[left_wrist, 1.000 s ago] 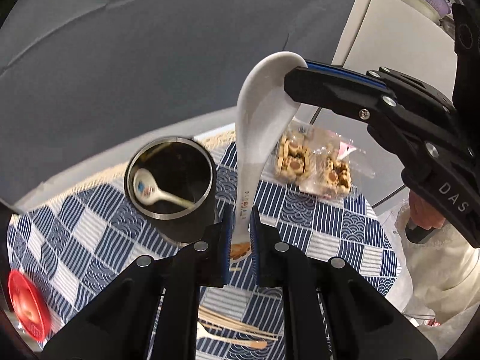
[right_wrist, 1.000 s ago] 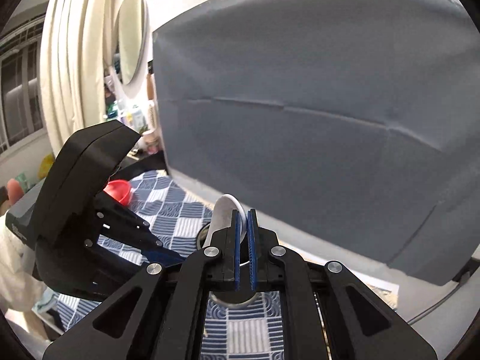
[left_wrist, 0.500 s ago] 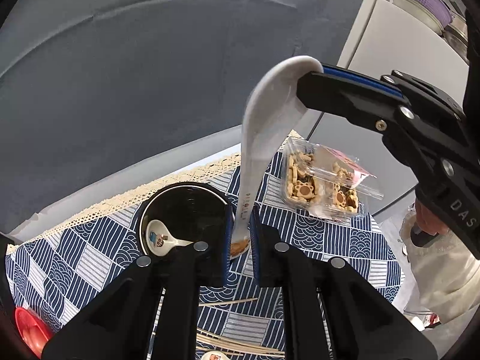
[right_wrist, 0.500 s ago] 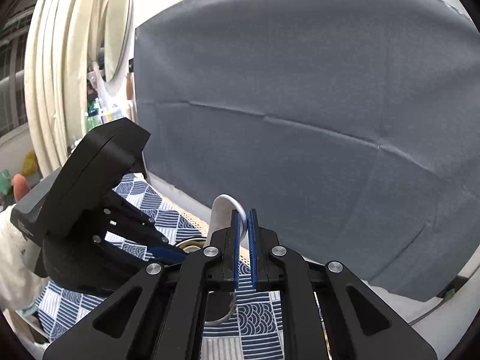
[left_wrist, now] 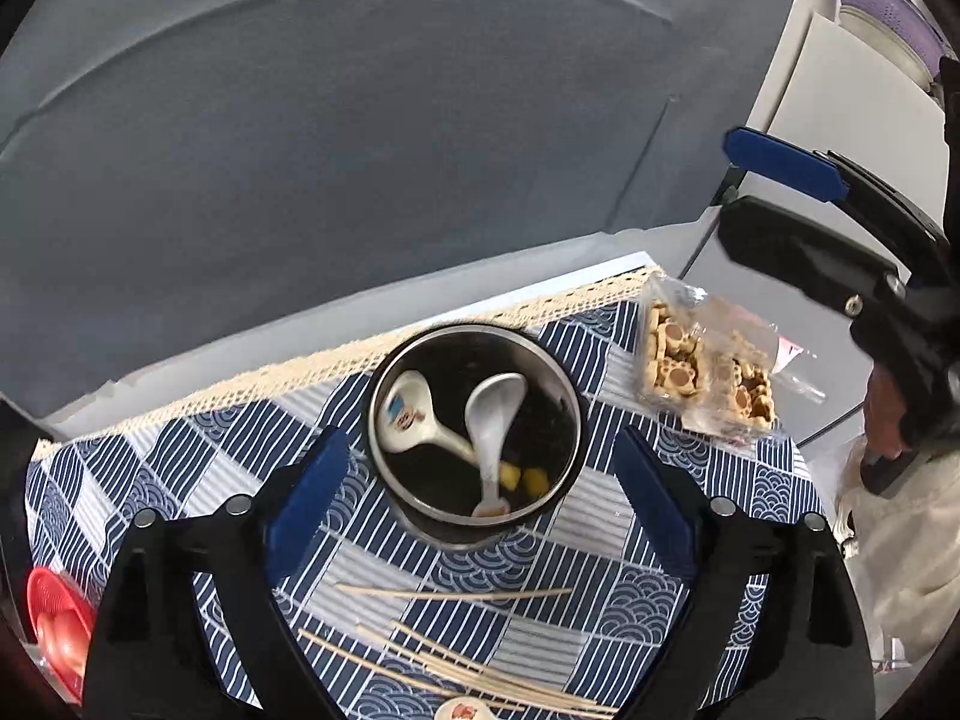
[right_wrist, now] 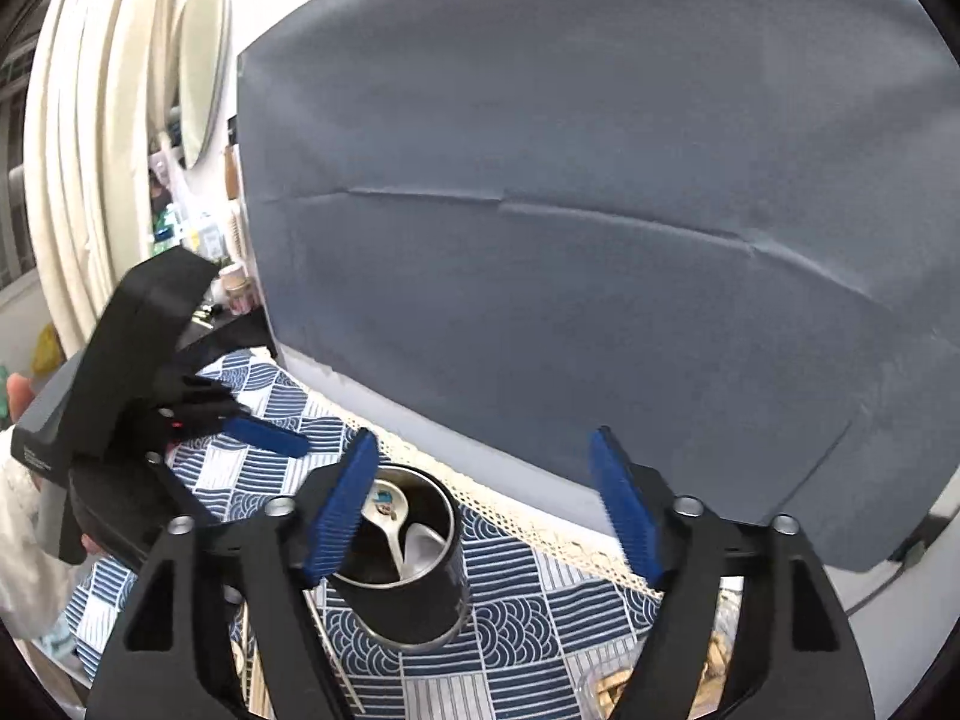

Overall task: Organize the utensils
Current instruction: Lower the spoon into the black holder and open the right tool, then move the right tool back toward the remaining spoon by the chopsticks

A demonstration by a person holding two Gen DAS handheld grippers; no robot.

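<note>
With both grippers' jaws having just opened and nothing between either pair, the plain white ceramic soup spoon (left_wrist: pixel 493 420) lies inside the round steel cup with black outer wall (left_wrist: pixel 384 384), bowl end toward the far side, crossing the handle of a second white spoon with a printed cartoon figure (left_wrist: pixel 408 420).

- Left gripper (left_wrist: pixel 480 480): jaws wide, pads either side of the cup, touching nothing.
- Right gripper (right_wrist: pixel 486 504): jaws wide, above the cup (right_wrist: pixel 420 612), empty.
- Still loose on the blue-and-white patterned tablecloth (left_wrist: pixel 120 480): thin pale wooden sticks (left_wrist: pixel 456 594) near the cup, and another decorated spoon (left_wrist: pixel 462 711) at the lower edge, only partly in view.
- Clear packet of paw-shaped biscuits (left_wrist: pixel 702 378): beside the cup, not a utensil.

Risks, as judged:
- A low gripper finger may clip the cup's rim on withdrawal and tip it, spilling both spoons.
- Sticks lie flat and thin; a pinch may slip or scatter them.
- Two grippers close together may collide over the cup.
</note>
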